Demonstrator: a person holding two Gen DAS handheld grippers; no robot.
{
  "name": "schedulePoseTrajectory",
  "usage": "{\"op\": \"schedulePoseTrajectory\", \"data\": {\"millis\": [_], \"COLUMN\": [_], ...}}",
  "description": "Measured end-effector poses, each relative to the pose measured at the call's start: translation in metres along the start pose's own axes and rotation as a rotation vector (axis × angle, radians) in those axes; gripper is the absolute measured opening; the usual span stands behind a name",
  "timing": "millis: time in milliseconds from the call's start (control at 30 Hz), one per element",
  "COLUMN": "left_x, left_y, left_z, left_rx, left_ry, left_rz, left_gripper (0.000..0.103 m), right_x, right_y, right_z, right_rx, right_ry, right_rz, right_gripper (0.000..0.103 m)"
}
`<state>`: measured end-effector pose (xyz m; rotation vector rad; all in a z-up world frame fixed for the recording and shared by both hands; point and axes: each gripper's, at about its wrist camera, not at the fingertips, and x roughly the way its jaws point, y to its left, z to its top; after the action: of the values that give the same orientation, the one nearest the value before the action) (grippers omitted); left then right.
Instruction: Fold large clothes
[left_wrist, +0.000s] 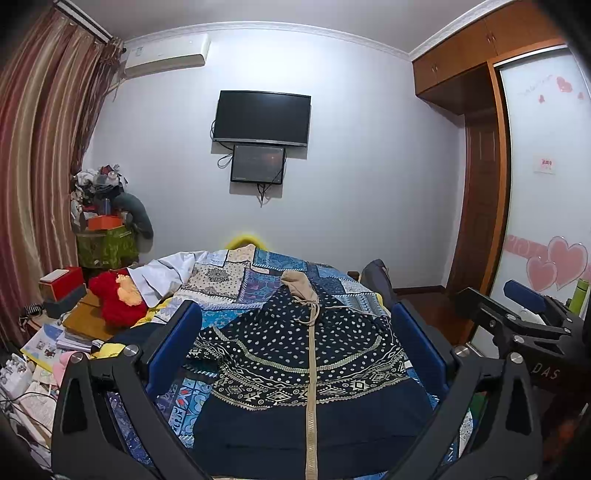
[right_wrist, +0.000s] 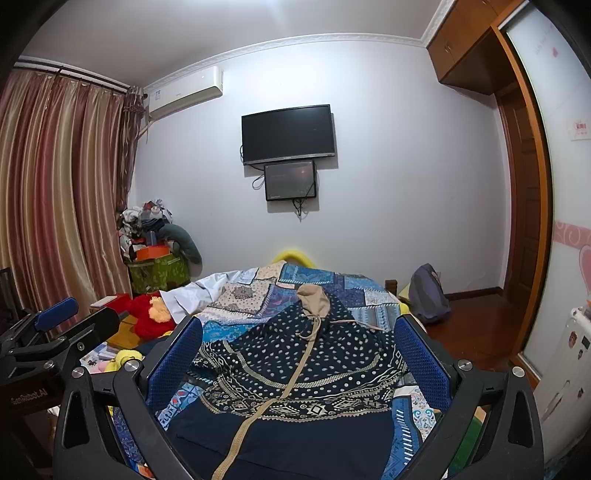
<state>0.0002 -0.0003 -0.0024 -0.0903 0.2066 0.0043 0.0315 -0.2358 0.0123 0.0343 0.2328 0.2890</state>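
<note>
Navy hoodie (left_wrist: 295, 354) flat on patchwork quilt (left_wrist: 236, 280), red plush toy (left_wrist: 118, 299) beside; both grippers (left_wrist: 295, 350) (right_wrist: 295, 362) spread, empty

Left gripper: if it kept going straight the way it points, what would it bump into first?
Probably the dark patterned jacket spread on the bed, between the open left gripper fingers; depth is unclear.

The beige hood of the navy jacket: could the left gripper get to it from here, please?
Probably yes: the left gripper is open above the navy jacket, and nothing lies between it and the beige hood at the far end.
</note>
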Motion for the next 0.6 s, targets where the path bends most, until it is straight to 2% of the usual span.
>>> {"op": "schedulePoseTrajectory", "data": {"millis": [600], "left_x": [0.0025], "left_y": [-0.0044], "left_z": [0.0037], "left_rx": [0.01], "left_ry": [0.006], "left_rz": [-0.002], "left_gripper": [0.103], "right_x": [0.0007], "right_y": [-0.0074], "right_z": [-0.001], "right_rx": [0.016], "right_ry": [-0.005], "right_rz": [-0.011], "right_gripper": [0.103]}}
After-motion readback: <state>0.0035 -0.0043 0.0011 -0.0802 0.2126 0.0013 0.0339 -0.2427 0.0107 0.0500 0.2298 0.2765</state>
